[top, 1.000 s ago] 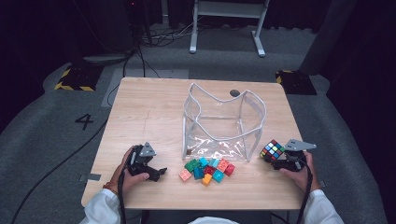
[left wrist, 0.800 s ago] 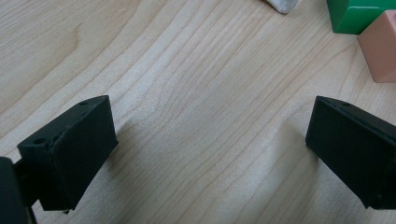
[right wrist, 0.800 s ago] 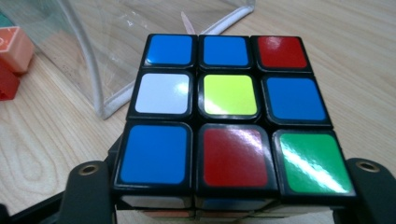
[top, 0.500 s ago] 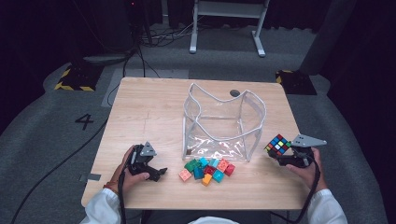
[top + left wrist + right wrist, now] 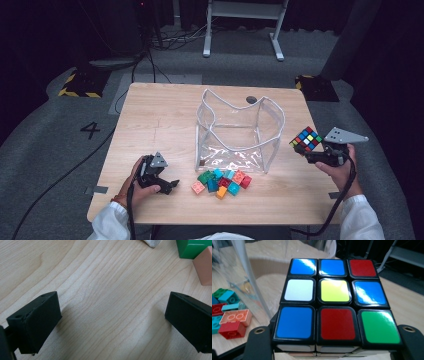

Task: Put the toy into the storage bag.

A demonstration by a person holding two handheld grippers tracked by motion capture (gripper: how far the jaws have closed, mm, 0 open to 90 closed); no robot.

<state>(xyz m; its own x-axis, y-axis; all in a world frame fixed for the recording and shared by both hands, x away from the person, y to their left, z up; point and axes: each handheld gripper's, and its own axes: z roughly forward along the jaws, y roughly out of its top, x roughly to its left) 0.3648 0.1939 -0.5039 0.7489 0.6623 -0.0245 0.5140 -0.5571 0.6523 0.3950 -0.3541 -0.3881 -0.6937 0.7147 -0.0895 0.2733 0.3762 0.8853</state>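
Note:
A scrambled puzzle cube (image 5: 306, 138) (image 5: 334, 305) hangs above the table's right edge, with my right gripper (image 5: 320, 150) shut on it; the black jaws clamp its two sides. A clear plastic bag (image 5: 239, 130) stands open in the middle of the table. Several coloured toy bricks (image 5: 222, 181) lie in a heap just in front of it. My left gripper (image 5: 167, 185) rests on the wood at the front left, open, with bare wood between its black fingers (image 5: 37, 320). A green brick (image 5: 192, 247) and an orange brick (image 5: 203, 268) lie a little beyond it.
The wooden table (image 5: 155, 115) has bare wood on its left half and behind the bag. A dark round hole (image 5: 251, 99) sits near its far edge. On the grey floor beyond stand a white frame (image 5: 245, 20) and cables.
My right gripper has lifted the puzzle cube from the table's right side up into the air. The left gripper has not moved.

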